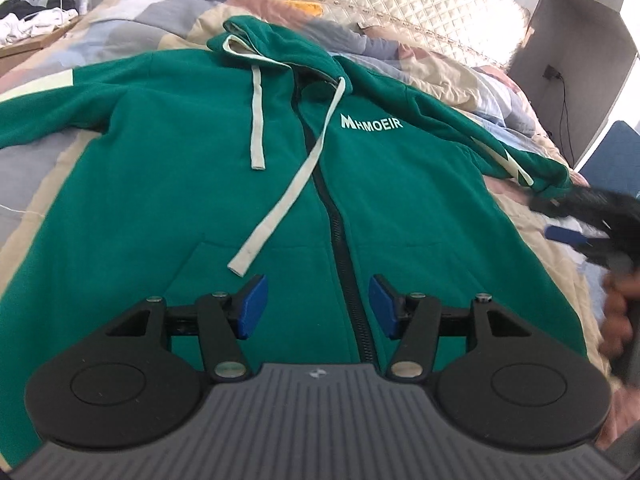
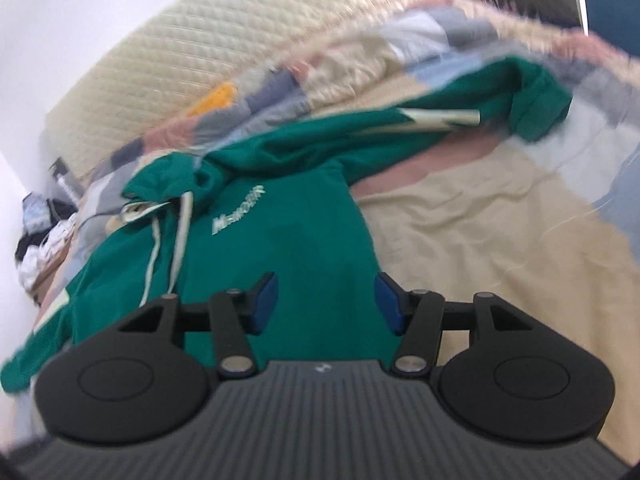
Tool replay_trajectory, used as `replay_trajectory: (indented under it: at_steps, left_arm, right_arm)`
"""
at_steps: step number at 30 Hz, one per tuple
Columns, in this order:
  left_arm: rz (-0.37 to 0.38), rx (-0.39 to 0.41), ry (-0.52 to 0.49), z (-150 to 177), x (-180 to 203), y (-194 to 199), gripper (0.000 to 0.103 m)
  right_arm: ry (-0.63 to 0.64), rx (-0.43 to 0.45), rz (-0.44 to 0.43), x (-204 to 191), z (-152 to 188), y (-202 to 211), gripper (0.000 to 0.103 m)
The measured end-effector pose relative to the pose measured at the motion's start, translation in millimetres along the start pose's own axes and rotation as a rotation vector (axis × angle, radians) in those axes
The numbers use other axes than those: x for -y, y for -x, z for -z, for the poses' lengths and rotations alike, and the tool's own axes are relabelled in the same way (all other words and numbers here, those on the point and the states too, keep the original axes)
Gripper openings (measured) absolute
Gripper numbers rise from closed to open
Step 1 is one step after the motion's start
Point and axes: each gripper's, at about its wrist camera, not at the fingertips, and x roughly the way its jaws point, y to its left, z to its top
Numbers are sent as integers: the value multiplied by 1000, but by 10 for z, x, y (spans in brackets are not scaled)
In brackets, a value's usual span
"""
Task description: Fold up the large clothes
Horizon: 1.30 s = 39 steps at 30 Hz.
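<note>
Green hoodie (image 1: 192,152) lies face-up on the bed (image 2: 480,220), zip running betw. the left gripper (image 1: 318,306) jaws, which are apart w/ nothing held; right gripper (image 2: 326,302) jaws apart too, over its side edge.

Both grippers open, nothing clamped.
Left gripper (image 1: 316,306) angled down over the hoodie (image 1: 180,152) hem; right gripper (image 2: 326,304) at its right edge, blurred.
</note>
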Motion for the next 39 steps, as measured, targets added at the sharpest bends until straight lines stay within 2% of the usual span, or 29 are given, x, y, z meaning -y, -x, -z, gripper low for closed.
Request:
replay_trajectory:
  at_steps: [6, 11, 15, 21, 24, 25, 27, 29, 30, 32, 34, 37, 39]
  left_arm:
    - [-6, 12, -26, 60, 29, -54, 63]
    - [-20, -4, -10, 42, -33, -230, 63]
    - [-16, -53, -3, 31, -64, -449, 63]
    - [-26, -64, -22, 32, -59, -699, 63]
    - [-30, 16, 24, 27, -97, -726, 63]
    - [-30, 19, 43, 12, -112, -757, 63]
    - [-36, 15, 76, -26, -136, -814, 63]
    - [-38, 21, 87, -53, -151, -853, 63]
    - [-46, 26, 88, -60, -156, -867, 63]
    - [-56, 32, 99, -68, -169, -896, 63]
    - [-64, 32, 114, -77, -163, -920, 63]
    - [-80, 46, 98, -97, -127, -948, 63]
    - [-91, 45, 93, -106, -109, -977, 63]
  right_arm:
    - [41, 45, 158, 469, -445, -610, 55]
    - [-70, 131, 277, 1071, -650, -802, 55]
    - [-93, 183, 399, 1490, -780, -930, 55]
    - [-186, 265, 391, 2075, -997, -1153, 53]
    - [-214, 334, 372, 2225, -1226, -1252, 54]
    - [-231, 357, 367, 2278, -1321, -1269, 54]
    - [-238, 399, 372, 2355, -1523, -1310, 50]
    - [-187, 379, 380, 2370, -1745, -1392, 48]
    - [-143, 365, 389, 2339, -1852, -1425, 36]
    - [-39, 350, 413, 2242, -2085, -1466, 20]
    - [40, 335, 422, 2153, -2318, -1494, 13]
    - [125, 376, 479, 2053, -2576, -1401, 8]
    - [111, 421, 529, 2069, -2694, -1269, 7]
